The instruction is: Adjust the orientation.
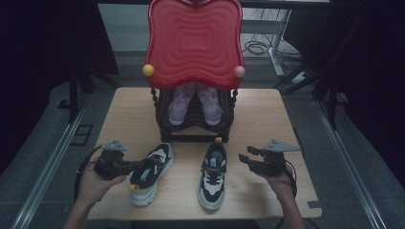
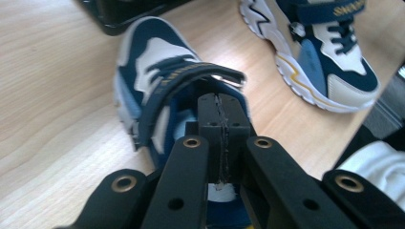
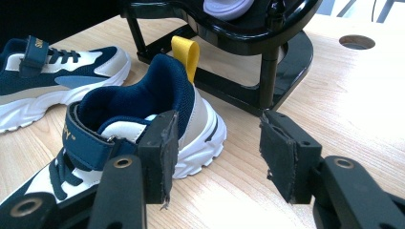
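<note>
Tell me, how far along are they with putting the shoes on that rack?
Done, it seems: a pink pair of shoes sits on the black rack under a red wavy tray. In hand: the left gripper is shut on the heel collar of the navy-and-white sneaker on the wooden table. Left: the second navy-and-white sneaker lies untouched, the right gripper open beside it.

Gold lettering stood on the strap of the far sneaker [image 2: 329, 43], too cropped and blurred to be read.
</note>
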